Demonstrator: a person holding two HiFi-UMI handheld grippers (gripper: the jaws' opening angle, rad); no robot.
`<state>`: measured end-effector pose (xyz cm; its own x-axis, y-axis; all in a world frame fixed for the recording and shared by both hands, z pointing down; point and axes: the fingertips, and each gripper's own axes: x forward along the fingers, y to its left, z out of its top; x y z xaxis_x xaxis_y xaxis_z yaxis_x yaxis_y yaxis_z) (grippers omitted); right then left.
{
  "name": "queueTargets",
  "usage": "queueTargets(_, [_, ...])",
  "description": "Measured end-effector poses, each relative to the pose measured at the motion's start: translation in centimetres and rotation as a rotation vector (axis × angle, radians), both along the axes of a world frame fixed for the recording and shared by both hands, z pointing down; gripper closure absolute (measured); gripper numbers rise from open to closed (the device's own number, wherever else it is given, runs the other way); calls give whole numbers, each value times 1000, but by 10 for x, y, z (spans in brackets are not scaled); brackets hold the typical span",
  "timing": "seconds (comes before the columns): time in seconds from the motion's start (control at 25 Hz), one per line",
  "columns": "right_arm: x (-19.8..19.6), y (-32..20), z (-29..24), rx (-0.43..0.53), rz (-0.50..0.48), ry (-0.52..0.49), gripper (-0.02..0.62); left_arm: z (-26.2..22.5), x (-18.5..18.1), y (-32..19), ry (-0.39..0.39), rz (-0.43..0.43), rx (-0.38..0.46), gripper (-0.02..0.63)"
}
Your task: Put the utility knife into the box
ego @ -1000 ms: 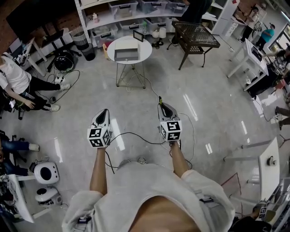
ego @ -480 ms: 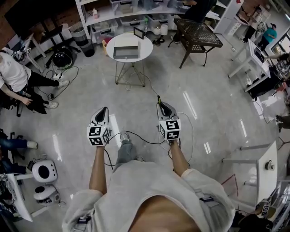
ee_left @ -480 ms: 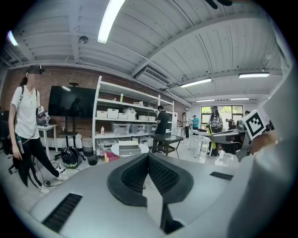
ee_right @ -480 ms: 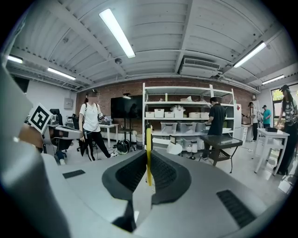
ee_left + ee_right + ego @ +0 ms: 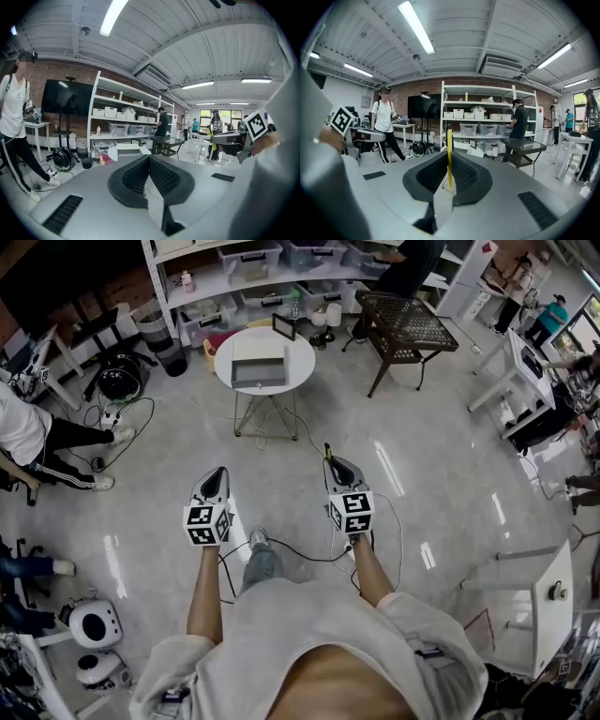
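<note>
Right gripper [image 5: 339, 468] is closed on the utility knife [image 5: 328, 450]. In the right gripper view the thin yellow knife [image 5: 449, 152] stands between the two black pads [image 5: 466, 173] and reaches out past the tips of the jaws. Left gripper [image 5: 214, 476] is also closed, but it holds nothing. In the left gripper view its pads [image 5: 136, 176] meet each other with no object between them.

The person holds both grippers in front of the body, side by side, and they point toward the round white table [image 5: 296, 352]. On this table lies the grey box [image 5: 259, 372], open at the top. The knife is well apart from the box, with bare shiny floor [image 5: 441, 465] between. A black cable [image 5: 291, 547] lies on the floor under the grippers. Near the white table stands a dark mesh table [image 5: 405, 313].
</note>
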<state>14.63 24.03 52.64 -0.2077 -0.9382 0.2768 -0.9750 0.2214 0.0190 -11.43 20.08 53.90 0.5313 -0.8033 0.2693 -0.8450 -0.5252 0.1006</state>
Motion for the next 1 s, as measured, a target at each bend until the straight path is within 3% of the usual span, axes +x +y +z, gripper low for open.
queueTargets(0.56, [-27, -172, -21, 7, 54, 39, 546, -8, -27, -182, 40, 52, -11, 586])
queueTargets(1.0, [-27, -226, -1, -29, 104, 43, 546, 8, -23, -252, 36, 111, -35, 586])
